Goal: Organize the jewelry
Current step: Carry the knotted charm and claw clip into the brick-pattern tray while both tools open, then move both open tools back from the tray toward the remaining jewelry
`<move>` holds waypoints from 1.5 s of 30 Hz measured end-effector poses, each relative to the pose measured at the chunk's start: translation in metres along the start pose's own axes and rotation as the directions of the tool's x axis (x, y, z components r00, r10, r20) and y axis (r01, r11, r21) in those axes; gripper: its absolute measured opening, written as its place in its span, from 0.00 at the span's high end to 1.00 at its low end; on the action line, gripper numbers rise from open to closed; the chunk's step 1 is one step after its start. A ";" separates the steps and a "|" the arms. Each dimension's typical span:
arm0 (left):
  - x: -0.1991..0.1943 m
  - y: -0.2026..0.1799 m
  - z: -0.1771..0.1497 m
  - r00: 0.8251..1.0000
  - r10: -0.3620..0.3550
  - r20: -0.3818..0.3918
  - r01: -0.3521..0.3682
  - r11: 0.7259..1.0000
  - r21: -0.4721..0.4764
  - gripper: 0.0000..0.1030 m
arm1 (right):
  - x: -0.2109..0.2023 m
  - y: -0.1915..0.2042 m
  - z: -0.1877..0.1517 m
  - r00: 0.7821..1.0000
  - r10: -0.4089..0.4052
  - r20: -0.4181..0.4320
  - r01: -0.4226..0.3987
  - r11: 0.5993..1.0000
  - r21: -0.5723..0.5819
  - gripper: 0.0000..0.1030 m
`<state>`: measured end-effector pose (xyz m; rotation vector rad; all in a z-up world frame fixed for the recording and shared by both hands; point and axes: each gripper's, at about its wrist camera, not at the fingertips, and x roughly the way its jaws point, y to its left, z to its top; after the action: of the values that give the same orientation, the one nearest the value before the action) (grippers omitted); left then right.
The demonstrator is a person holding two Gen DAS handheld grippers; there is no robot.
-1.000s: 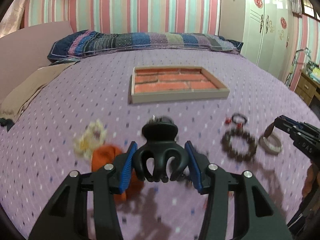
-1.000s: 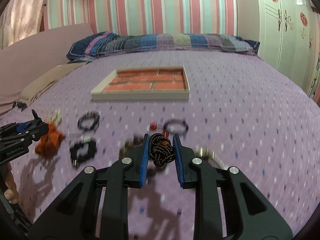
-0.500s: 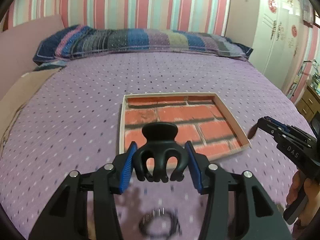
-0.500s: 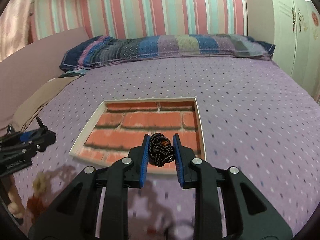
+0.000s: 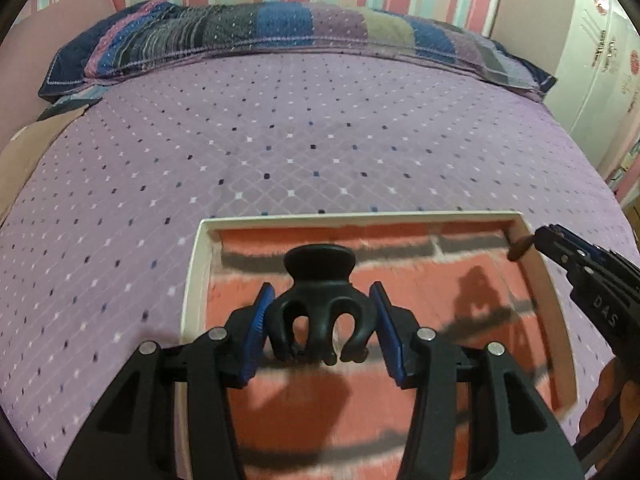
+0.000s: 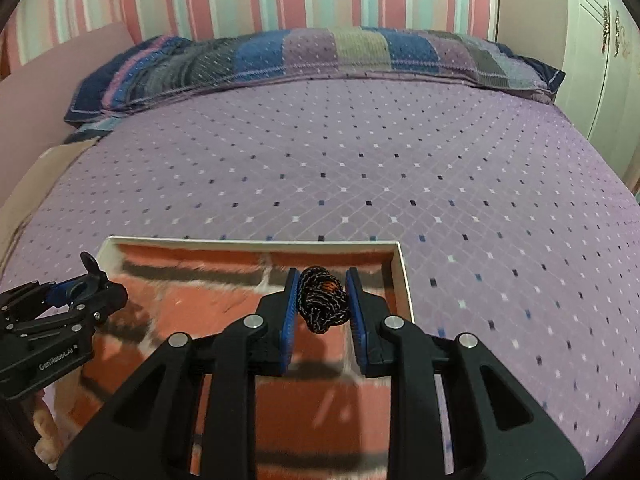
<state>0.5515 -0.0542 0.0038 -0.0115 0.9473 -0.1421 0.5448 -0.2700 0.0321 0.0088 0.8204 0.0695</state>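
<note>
Left hand-held gripper: clamped on a black hair claw, hanging over the tray's left half.
Right hand-held gripper: narrow, pinching a black cord bundle over the tray's right half.
Tray: directly beneath both, long axis across the bed; each load looks ready to drop.
View difference: only the right view shows the cord's orange bead.

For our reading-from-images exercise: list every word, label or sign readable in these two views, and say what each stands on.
"DAS" – side of the right gripper, seen in the left wrist view.
"GenRobot.AI" – side of the left gripper, seen in the right wrist view; small, slightly blurred.
Wardrobe door decorations – too blurred to read.
</note>
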 end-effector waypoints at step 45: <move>-0.232 0.044 -0.122 0.979 0.004 0.204 -0.002 1.000 -0.010 0.07 | -0.228 -0.047 -0.125 0.995 -0.024 0.101 0.022 1.000 0.022 0.04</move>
<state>0.3247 0.0255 0.1169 -0.0332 0.7433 -0.1309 0.3011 -0.3347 0.1121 0.0225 0.7200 0.0389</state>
